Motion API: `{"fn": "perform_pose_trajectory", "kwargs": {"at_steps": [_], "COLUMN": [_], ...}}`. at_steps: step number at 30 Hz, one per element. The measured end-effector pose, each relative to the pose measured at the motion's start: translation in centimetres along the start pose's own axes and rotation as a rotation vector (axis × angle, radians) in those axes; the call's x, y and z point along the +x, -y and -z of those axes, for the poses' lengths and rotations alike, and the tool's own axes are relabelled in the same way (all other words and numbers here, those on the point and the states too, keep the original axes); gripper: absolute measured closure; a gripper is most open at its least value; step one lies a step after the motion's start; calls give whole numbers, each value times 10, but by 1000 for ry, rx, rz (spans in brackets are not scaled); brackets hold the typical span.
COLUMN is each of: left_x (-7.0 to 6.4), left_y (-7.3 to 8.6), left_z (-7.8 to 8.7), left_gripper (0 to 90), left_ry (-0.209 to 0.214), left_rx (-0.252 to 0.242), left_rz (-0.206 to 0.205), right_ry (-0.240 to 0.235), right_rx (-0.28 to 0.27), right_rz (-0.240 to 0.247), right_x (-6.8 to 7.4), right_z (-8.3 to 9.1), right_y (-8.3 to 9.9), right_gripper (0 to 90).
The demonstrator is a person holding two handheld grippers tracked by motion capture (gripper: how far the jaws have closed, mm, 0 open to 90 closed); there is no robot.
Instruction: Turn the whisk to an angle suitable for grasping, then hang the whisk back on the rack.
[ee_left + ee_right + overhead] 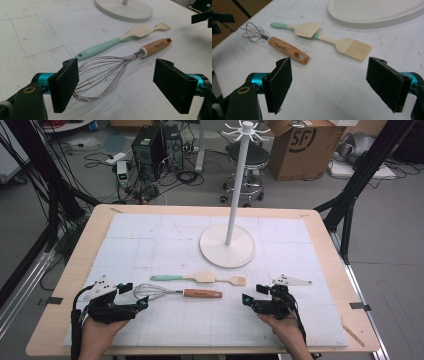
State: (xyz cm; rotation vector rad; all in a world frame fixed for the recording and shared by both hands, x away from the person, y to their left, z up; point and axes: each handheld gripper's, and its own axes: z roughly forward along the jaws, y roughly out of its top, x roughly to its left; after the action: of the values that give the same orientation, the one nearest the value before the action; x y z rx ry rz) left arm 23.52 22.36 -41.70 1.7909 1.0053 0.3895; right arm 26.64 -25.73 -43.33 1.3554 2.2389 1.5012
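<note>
**Whisk pickup: alignment of the left gripper to the wire head**

The whisk (pixel 176 292) lies flat on the white mat (pixel 150 240), in the near half of the table, between your two hands. Its long axis runs across the table, roughly left to right: the wire head (pixel 105 75) points toward your left gripper (pixel 131 296), and the wooden handle (pixel 287 49) points toward your right gripper (pixel 255 295).

Your left gripper is spread wide and holds nothing. In the left gripper view the wire head sits between the two jaws, close to the left pad (pixel 65 83), with the handle leading away up and to the right. The pads do not appear to touch the wires. Your right gripper is also fully spread and empty; in the right gripper view the handle end lies ahead and to the left, apart from the jaws.

Your left gripper is the nearer one. It approaches almost along the whisk's axis, so closing here would likely pinch the springy wires rather than the rigid handle. Judge whether that hold is firm enough.

Just beyond the whisk lie a green-handled spatula (pixel 187 277) and a pastry brush (pixel 234 280), overlapping each other and parallel to the whisk. Behind them stands the rack base (pixel 227 245) with its upright pole (pixel 235 185).
</note>
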Motion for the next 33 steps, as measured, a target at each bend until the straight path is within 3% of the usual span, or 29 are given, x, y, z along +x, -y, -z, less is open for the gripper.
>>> {"fn": "perform_pose_trajectory", "kwargs": {"at_steps": [4,6,8,9,10,11,12,14,19,20,22,24,27,33], "left_x": [-3,-7,-15,-15,-17,-24,-24,-32,-43,-47,-49,-51,-52,-57], "left_y": [-4,-11,-25,-25,-30,-38,-38,-48,-64,-71,-76,-77,-75,-69], "left_z": [-1,-2,-6,-6,-9,-16,-16,-31,-48,-55,-66,-71,-92,-113], "left_gripper": [213,213,213,213,213,219,225,231,231,231,231,244,298,335], "left_ry": [14,41,91,91,129,196,196,247,272,284,301,310,343,327], "left_rx": [-6,-11,-17,-17,-16,5,5,52,87,103,130,146,201,273], "left_rz": [-6,-19,-62,-62,-63,-84,-84,-116,-163,-190,-196,-197,-189,-234], "right_ry": [-4,-10,-8,-8,-7,-7,-7,-11,-14,-14,-11,-14,-16,-21], "right_rx": [-12,-13,-18,-16,-14,-15,-19,-21,-19,-15,-19,-24,-33,-30], "right_rz": [7,3,0,-3,-12,-17,-20,-30,-46,-57,-64,-78,-79,-79], "right_x": [2,1,-1,-3,-4,-6,-8,-10,-17,-18,-21,-24,-26,-27], "right_z": [5,8,10,11,12,13,14,15,19,20,21,23,25,29], "right_y": [1,2,2,1,1,1,2,2,2,2,2,3,2,3], "right_gripper": [197,193,192,193,193,193,193,193,193,193,192,193,193,192]}}
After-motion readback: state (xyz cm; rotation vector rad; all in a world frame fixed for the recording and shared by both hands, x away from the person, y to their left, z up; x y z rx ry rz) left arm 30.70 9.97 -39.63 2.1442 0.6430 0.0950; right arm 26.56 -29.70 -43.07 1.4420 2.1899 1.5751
